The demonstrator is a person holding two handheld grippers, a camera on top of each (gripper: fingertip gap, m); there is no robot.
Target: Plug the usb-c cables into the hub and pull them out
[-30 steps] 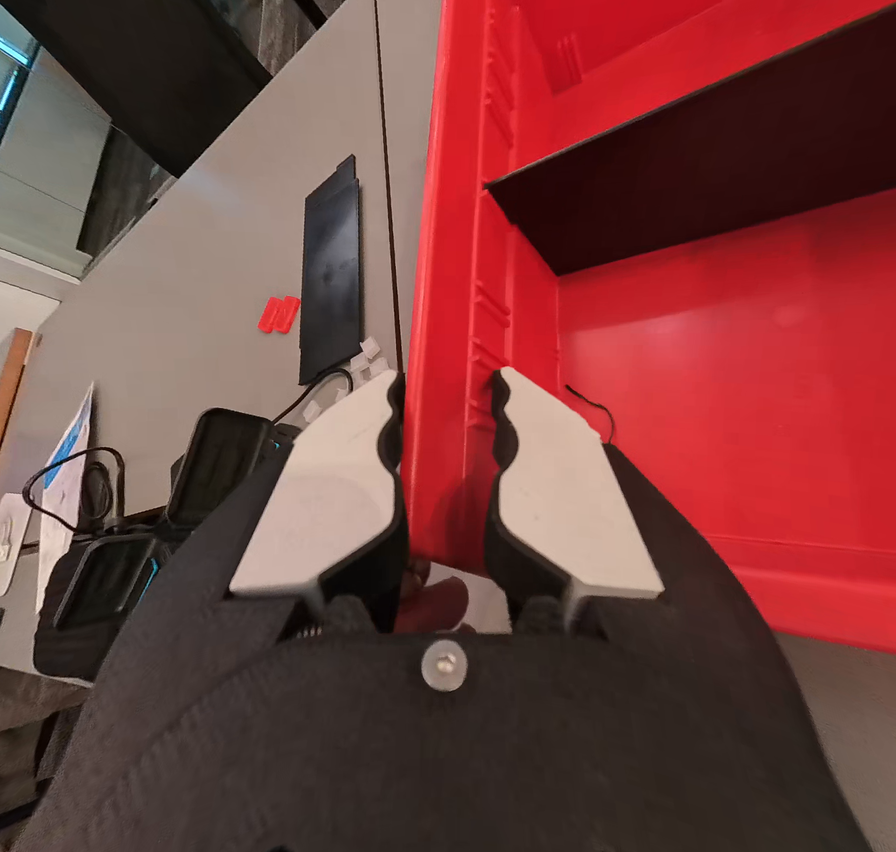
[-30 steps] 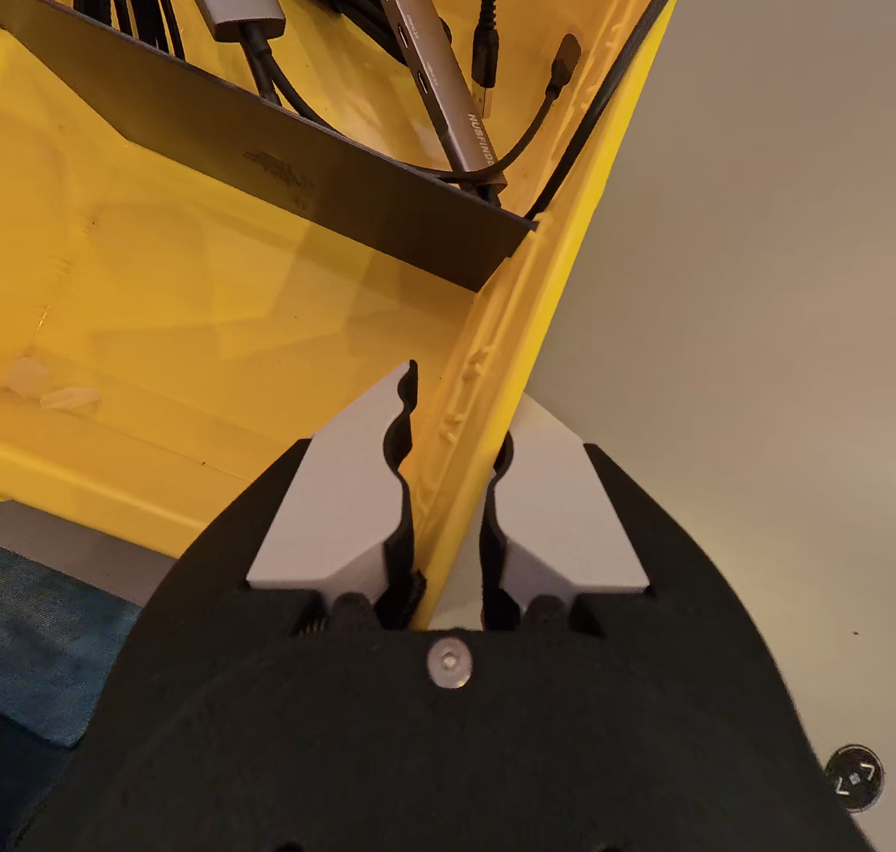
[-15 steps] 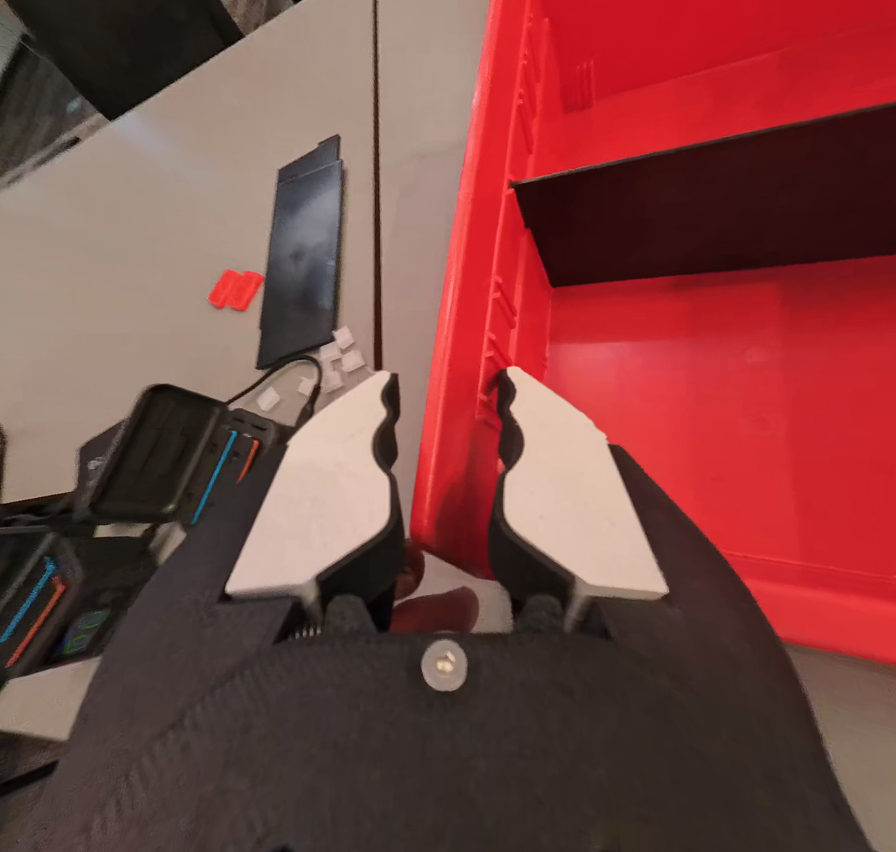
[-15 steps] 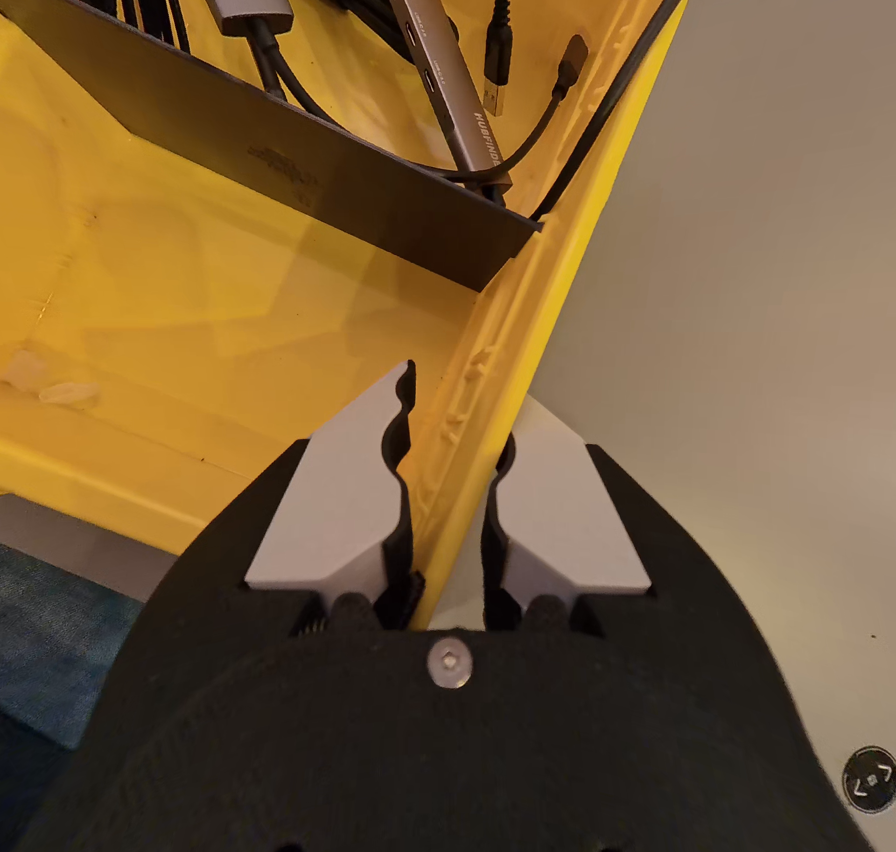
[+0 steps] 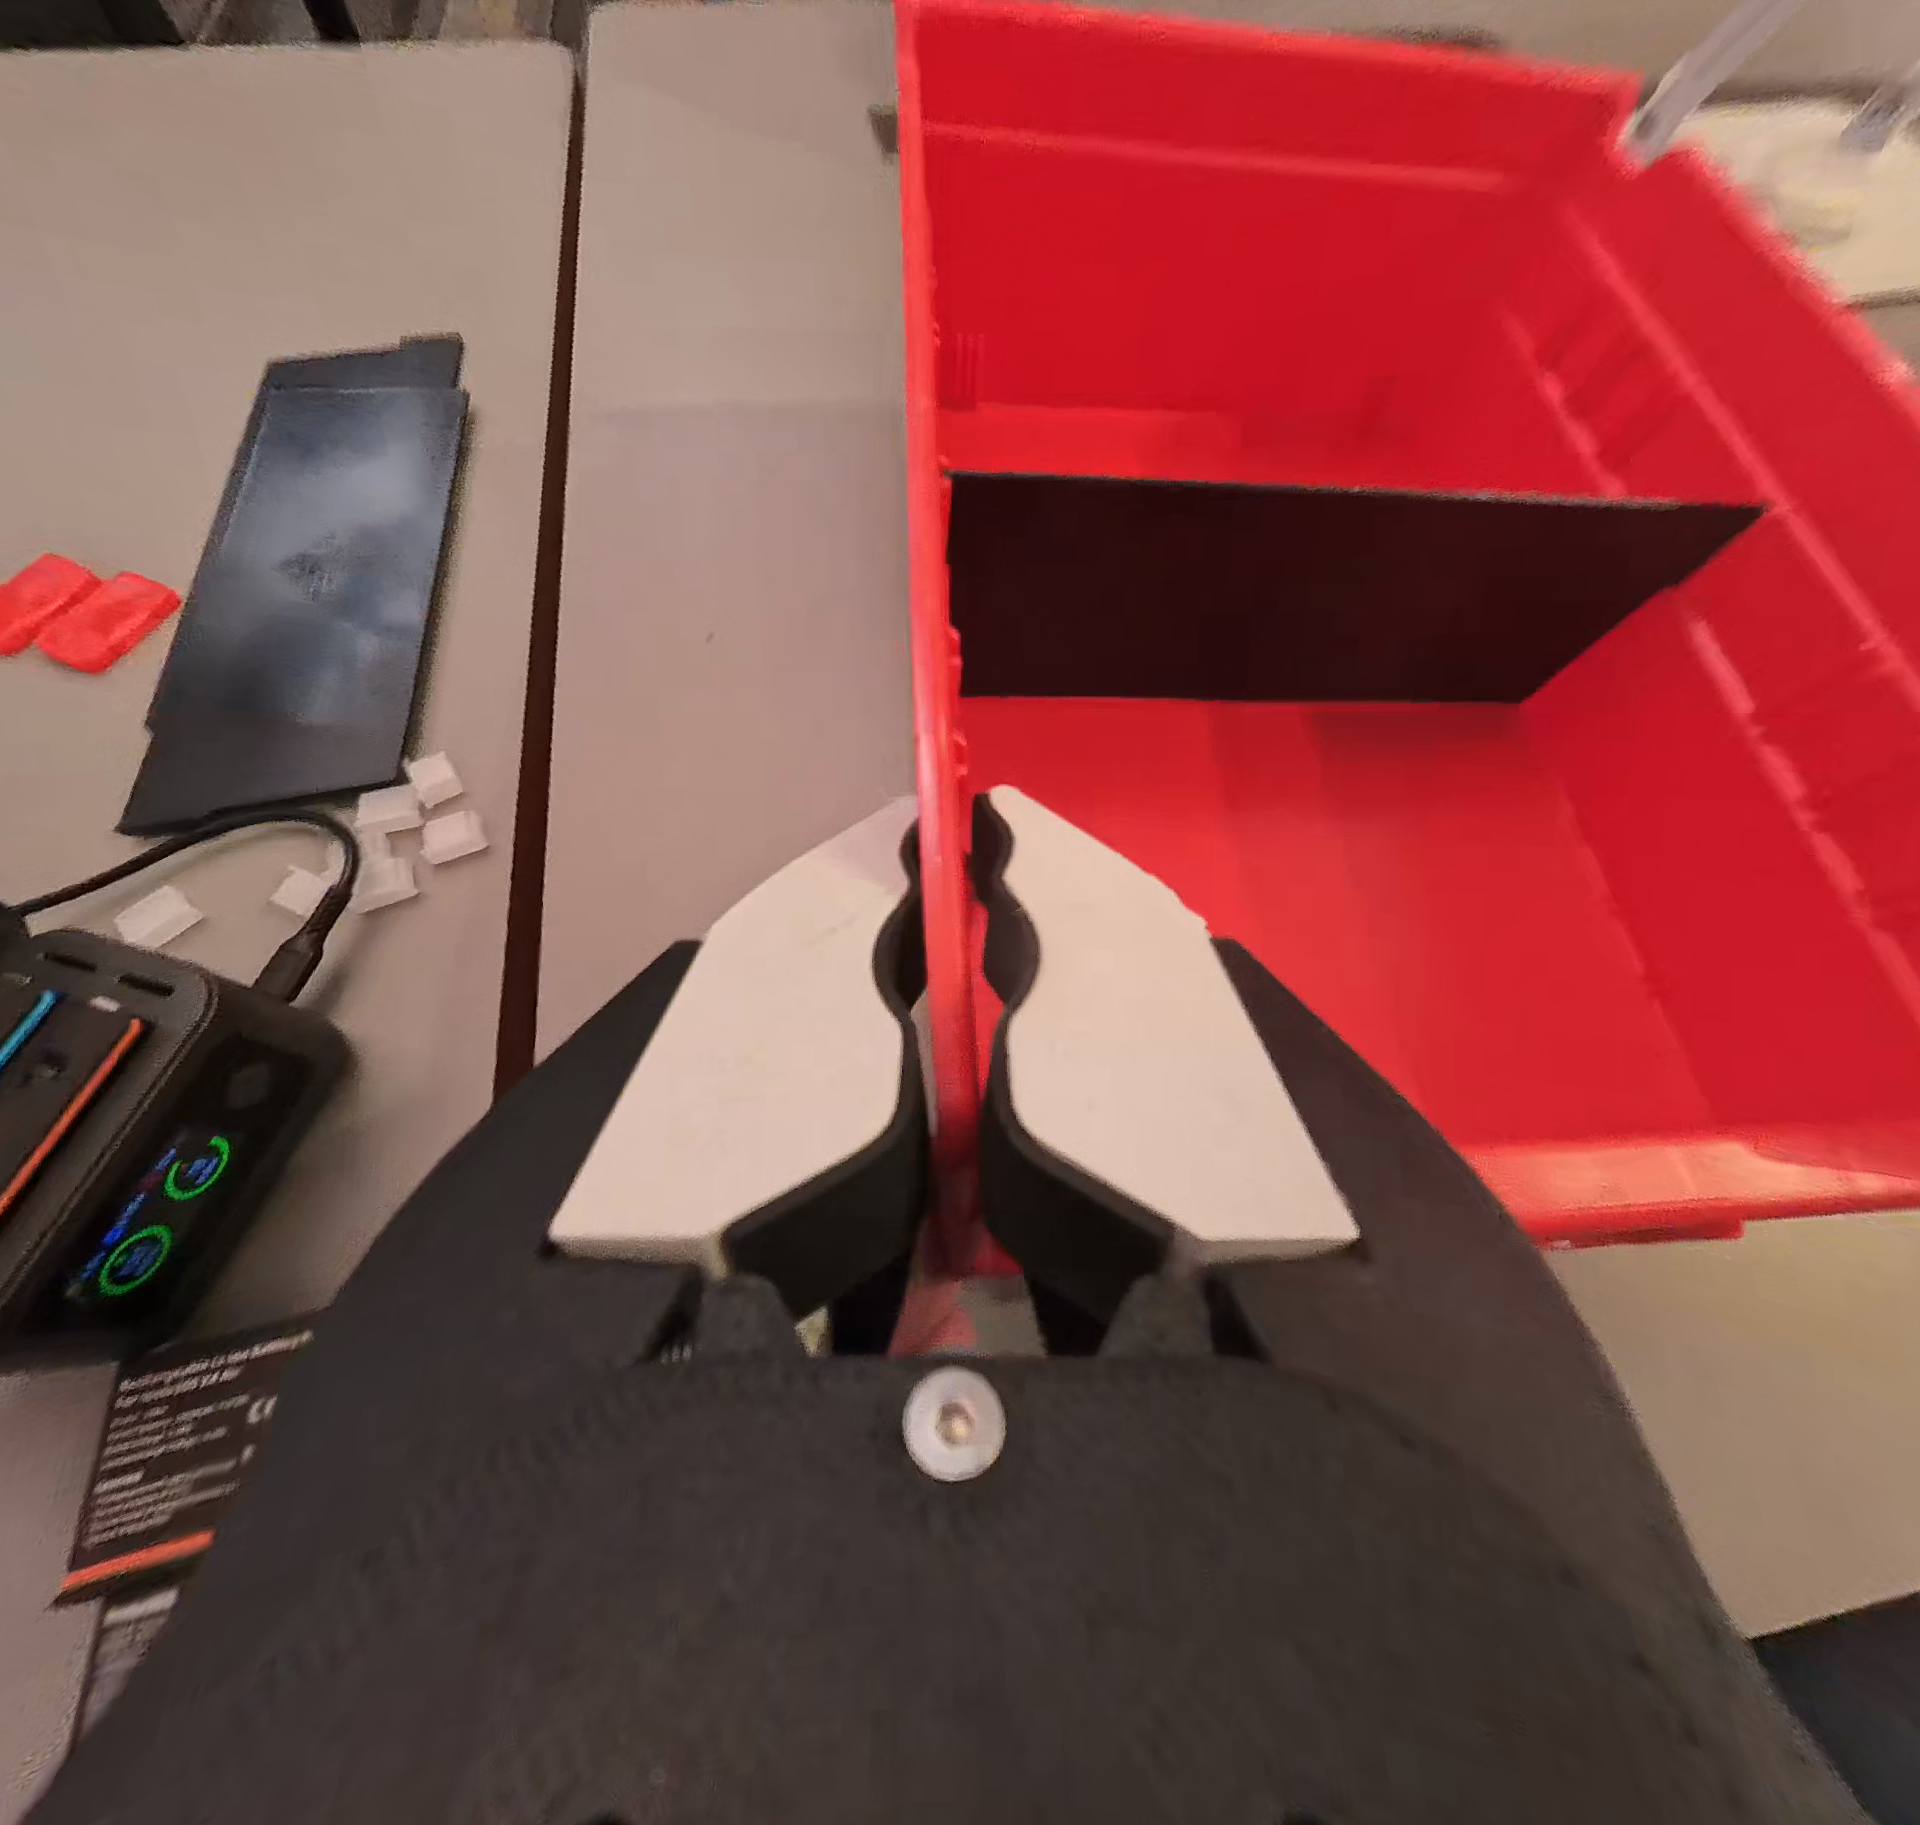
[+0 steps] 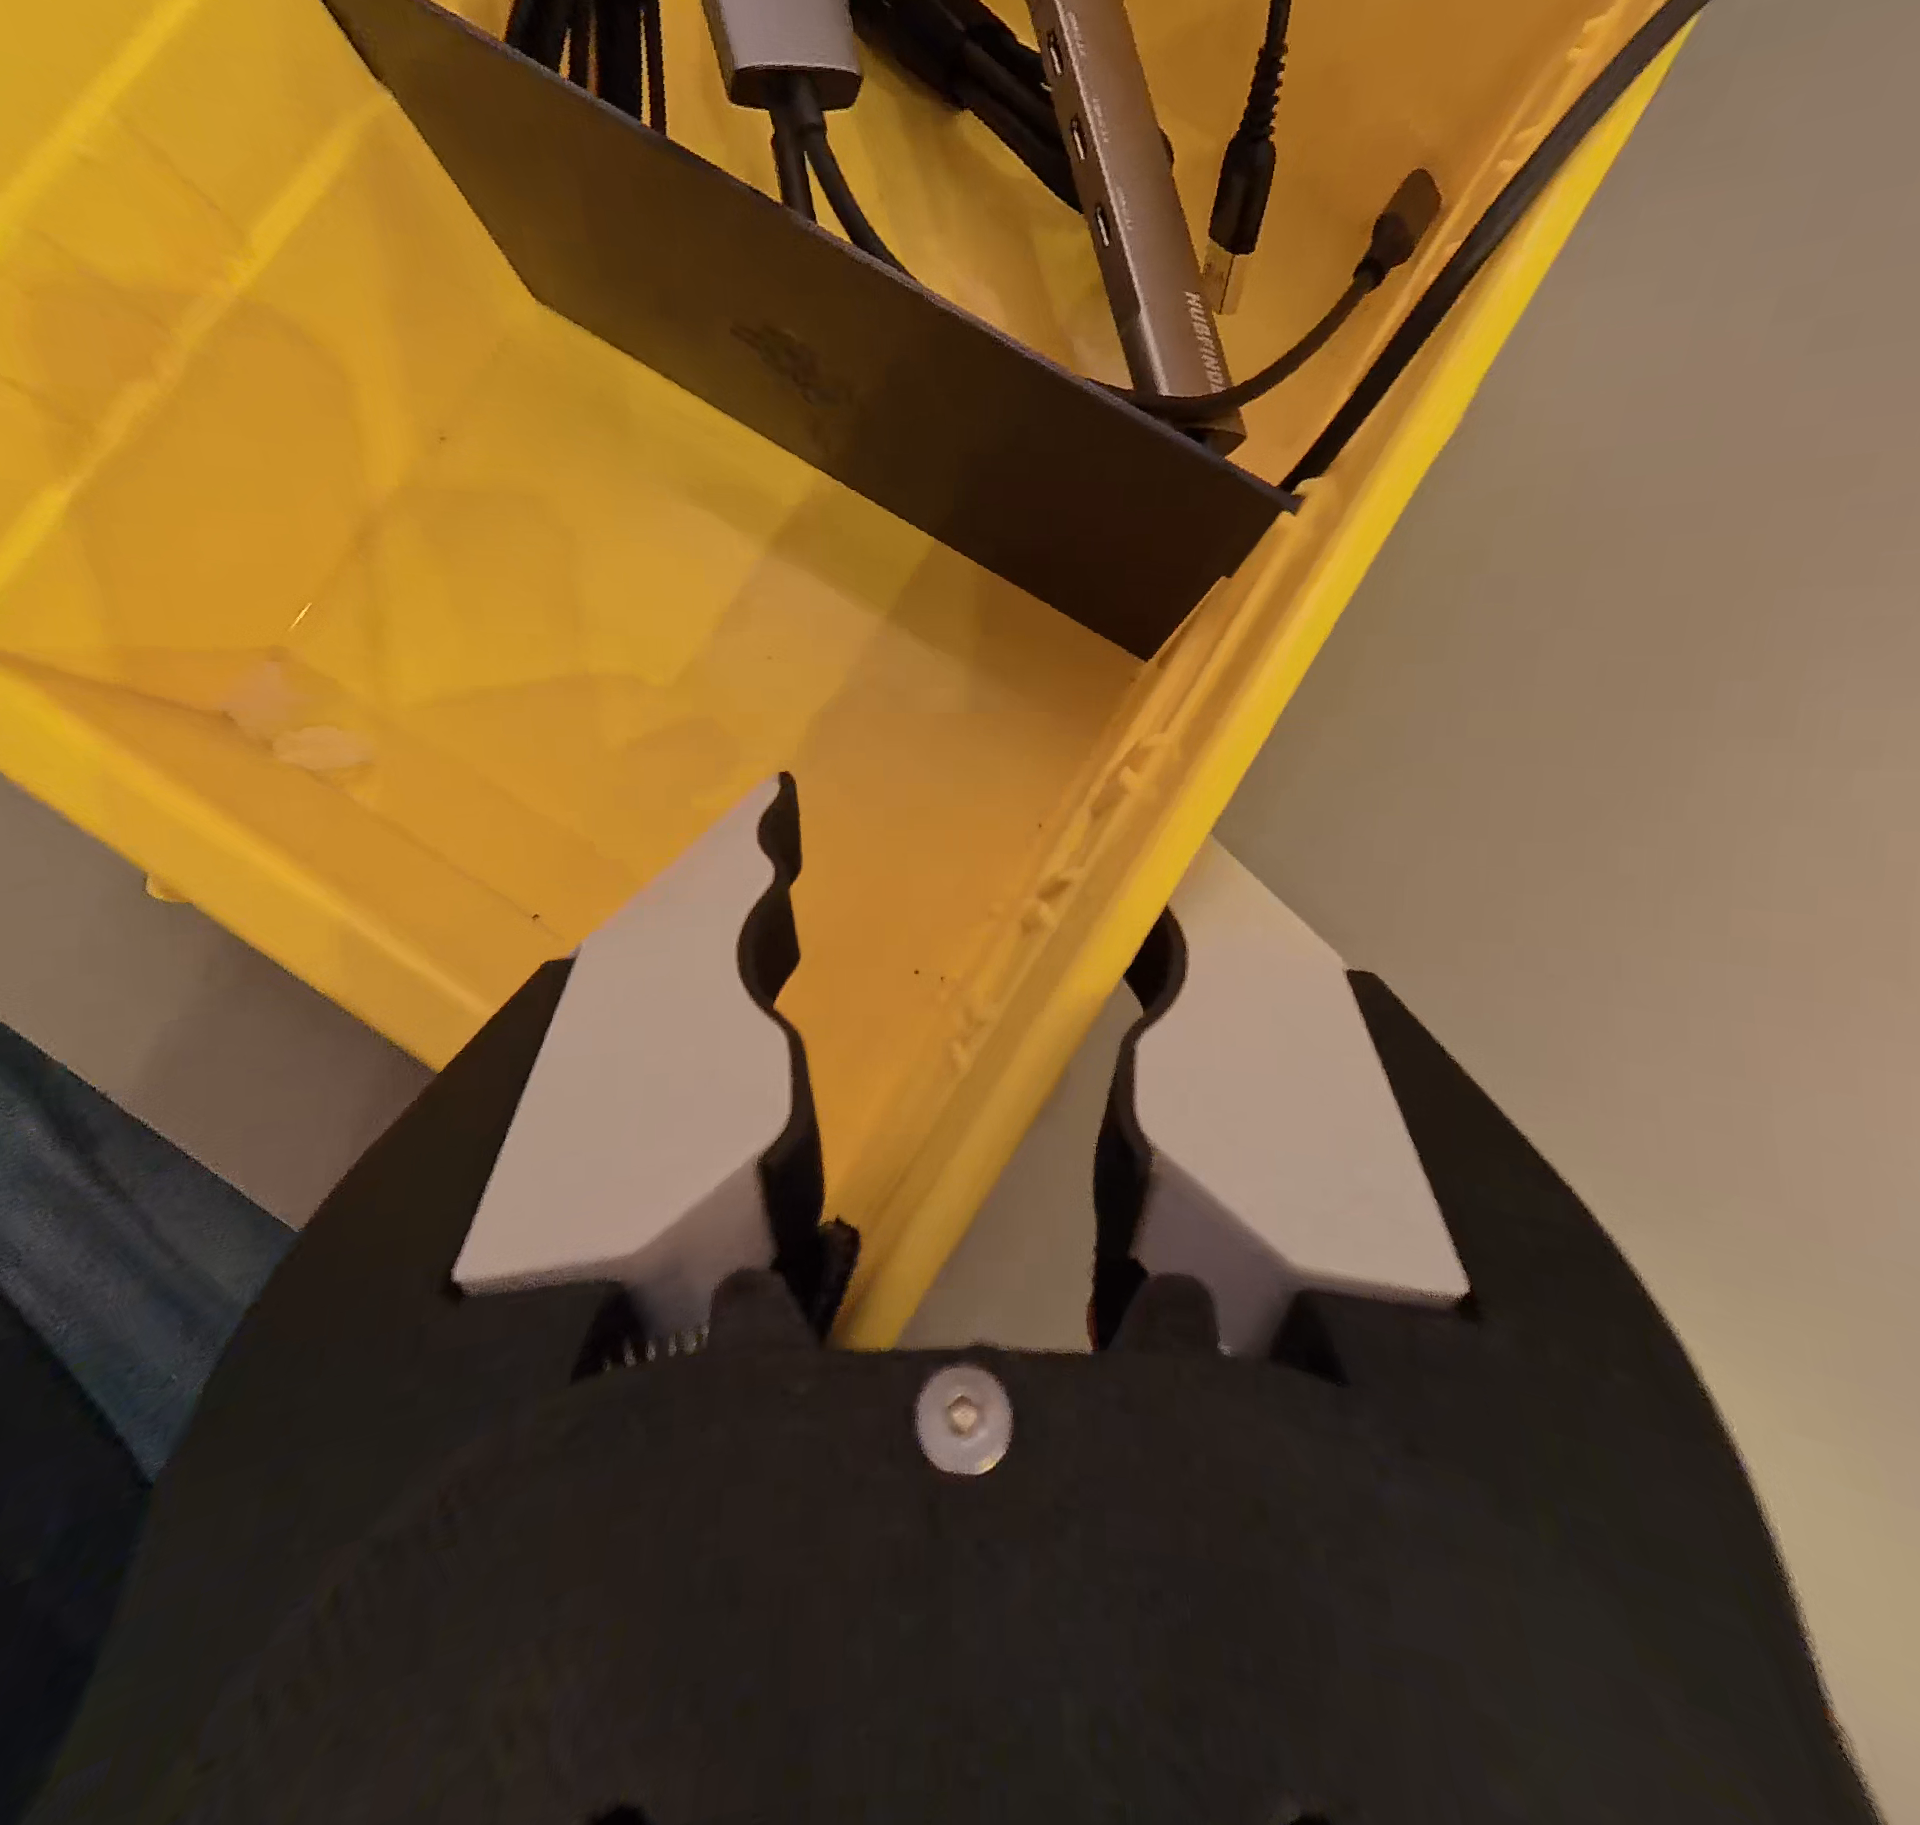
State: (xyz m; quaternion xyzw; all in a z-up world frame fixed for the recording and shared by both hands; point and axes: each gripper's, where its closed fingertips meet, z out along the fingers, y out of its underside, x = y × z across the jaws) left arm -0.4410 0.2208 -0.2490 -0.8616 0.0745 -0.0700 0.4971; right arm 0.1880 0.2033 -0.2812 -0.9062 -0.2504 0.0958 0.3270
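Observation:
In the left wrist view my left gripper (image 5: 948, 819) is shut on the left wall of an empty red bin (image 5: 928, 528), which has a black divider (image 5: 1299, 591) across its middle. In the right wrist view my right gripper (image 6: 987, 830) is open and straddles the right wall of a yellow bin (image 6: 1195, 788). Its right fingertip is hidden behind that wall. Beyond the yellow bin's black divider (image 6: 831, 373) lie a slim grey hub (image 6: 1132, 196), a second grey adapter (image 6: 774, 9) and several black cables, one ending in a loose plug (image 6: 1403, 217).
Left of the red bin on the grey table (image 5: 727, 425) are a black charger with a lit display (image 5: 135, 1131), a flat black panel (image 5: 312, 591), small red pieces (image 5: 88, 612) and white caps (image 5: 416, 830). A black cable (image 6: 1507, 237) runs over the yellow bin's rim. Across from one pair of fingers to the other is roughly 65 centimeters.
My left gripper has closed onto the red bin's wall and its view has swung to look over the whole bin. My right gripper has opened off the yellow bin's wall.

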